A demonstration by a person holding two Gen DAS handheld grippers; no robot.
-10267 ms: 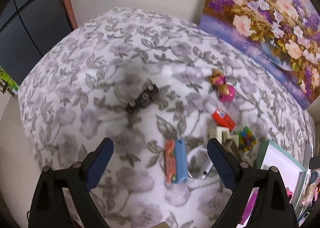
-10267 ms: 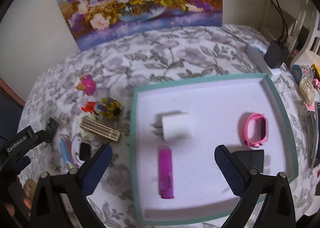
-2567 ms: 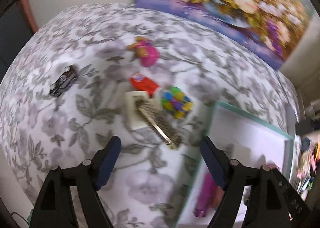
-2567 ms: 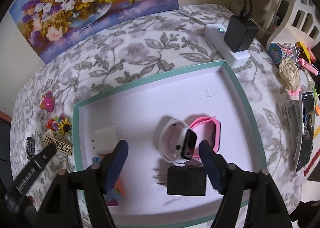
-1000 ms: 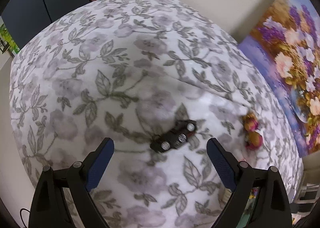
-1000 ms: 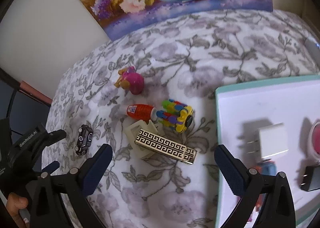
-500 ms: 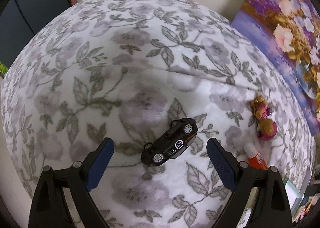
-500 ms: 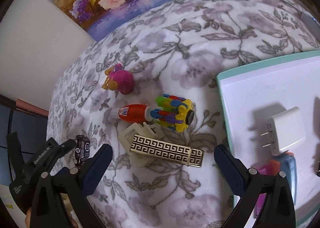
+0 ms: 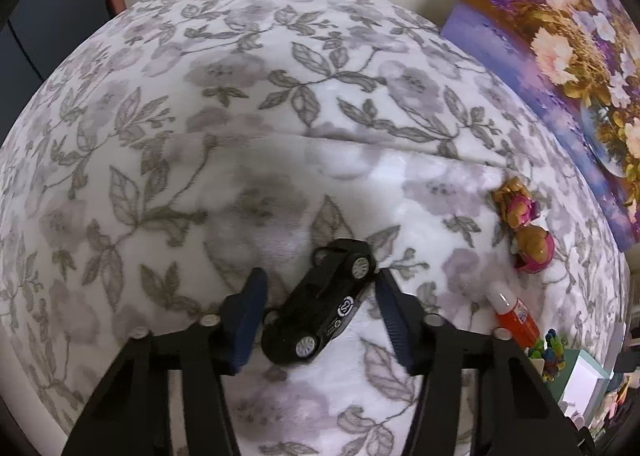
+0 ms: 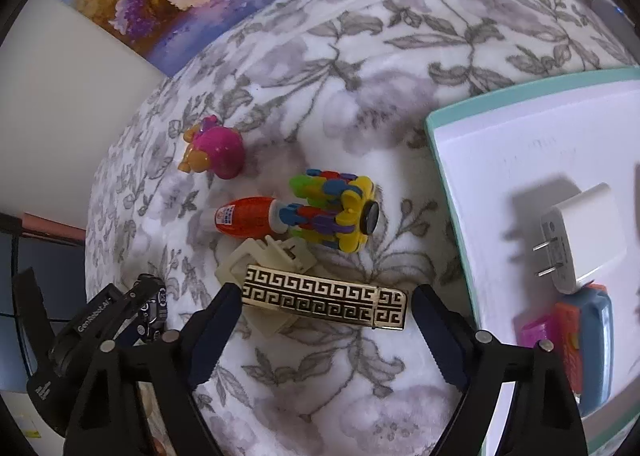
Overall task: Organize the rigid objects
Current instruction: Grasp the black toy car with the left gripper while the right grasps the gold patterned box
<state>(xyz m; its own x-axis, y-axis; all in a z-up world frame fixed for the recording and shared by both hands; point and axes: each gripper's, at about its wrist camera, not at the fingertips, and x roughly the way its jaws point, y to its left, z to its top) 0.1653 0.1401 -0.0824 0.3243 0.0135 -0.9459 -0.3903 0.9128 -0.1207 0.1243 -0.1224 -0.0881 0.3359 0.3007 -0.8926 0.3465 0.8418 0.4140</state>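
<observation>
- The left gripper (image 9: 318,306) had dropped from well above the floral blanket (image 9: 280,103) to straddle the black toy car (image 9: 324,306), which lay on its side, wheels showing, at an angle between the blue pads.
- Its jaws had just been closing with the car between them. The right pad stood at the car's front end, perhaps touching; a sliver of blanket showed beside the left pad, so the jaws were narrowed, not yet clamped.
- The right gripper (image 10: 326,318) had likewise come lower, over the gold patterned bar (image 10: 326,298) that rested on a cream clip (image 10: 268,260). Its jaws had just been closing too, but both pads stood clear of the bar's ends, one on each side.
- Judged from this, both hands were at the grasp step. The teal-edged tray (image 10: 452,191) already held a white charger (image 10: 582,238) and other pieces; the car and bar looked due to go there.
- The pink doll (image 10: 218,151), orange bottle (image 10: 248,219) and coloured block toy (image 10: 336,211) lay loose on the blanket.
</observation>
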